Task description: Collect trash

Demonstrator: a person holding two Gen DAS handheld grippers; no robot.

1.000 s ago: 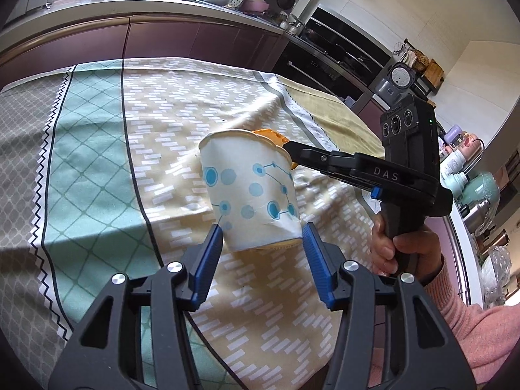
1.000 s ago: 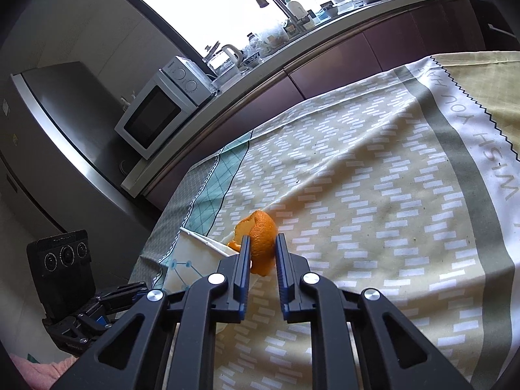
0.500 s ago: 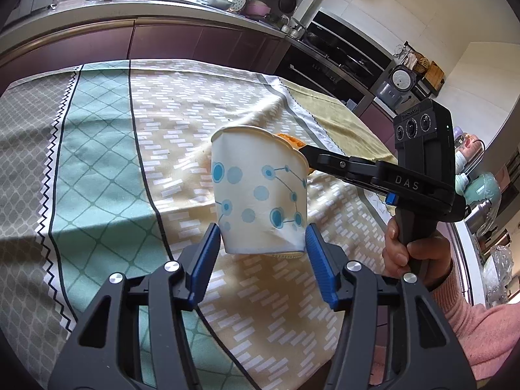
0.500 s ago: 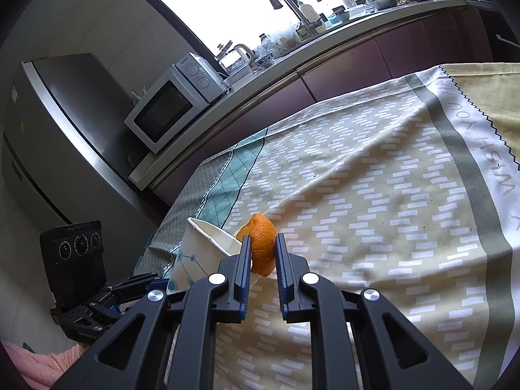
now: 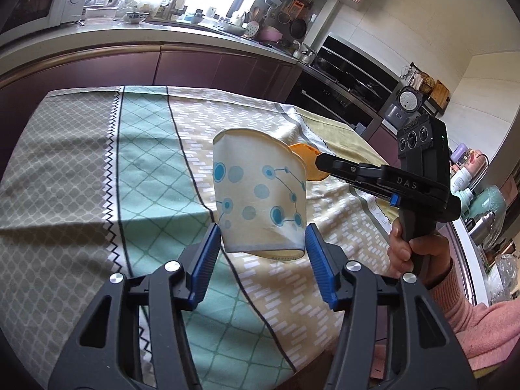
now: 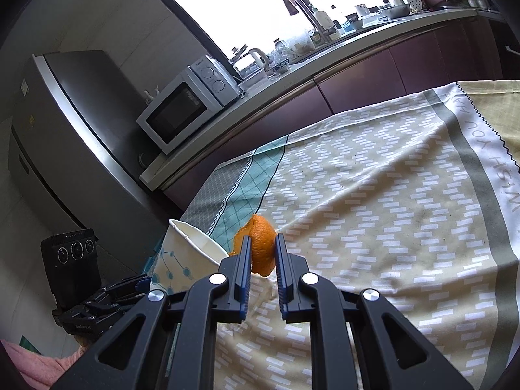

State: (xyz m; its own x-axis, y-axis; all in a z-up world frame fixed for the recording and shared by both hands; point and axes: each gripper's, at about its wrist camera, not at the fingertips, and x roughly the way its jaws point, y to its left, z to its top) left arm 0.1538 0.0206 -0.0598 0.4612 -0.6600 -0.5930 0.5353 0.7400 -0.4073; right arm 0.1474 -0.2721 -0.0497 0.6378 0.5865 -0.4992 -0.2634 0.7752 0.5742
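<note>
I am in a kitchen, at a table covered by a patterned tablecloth [image 5: 97, 169] in grey, mint and beige bands, with a long counter [image 5: 130, 37] and dark purple cabinets behind it.

From my left wrist camera: my left gripper [image 5: 260, 253] has its blue pads pressed on the lower sides of a paper cup [image 5: 256, 195], white with blue dots and lines. The jaws stand about half spread, stopped by the cup's width. The cup is held off the cloth, tilted, its mouth turned up and away from me. At its right rim sits a piece of orange peel [image 5: 307, 162], pinched at the tip of my right gripper [image 5: 320, 164], which comes in from the right. My right hand [image 5: 412, 250] wraps that gripper's black handle, and a pink sleeve [image 5: 481, 321] runs off toward the corner. An oven and shelves with bottles stand far right.

From my right wrist camera: the right gripper [image 6: 262, 253] is nearly closed, its two blue pads clamped on the orange peel [image 6: 261, 247], which stands up between them. Just left of it is the open mouth of the paper cup [image 6: 185, 256], the peel beside the rim, not inside. The left gripper [image 6: 107, 299] holds the cup from below left. Behind are a microwave [image 6: 185, 104] on the counter, a steel fridge [image 6: 65, 136] and a bright window with a tap.
</note>
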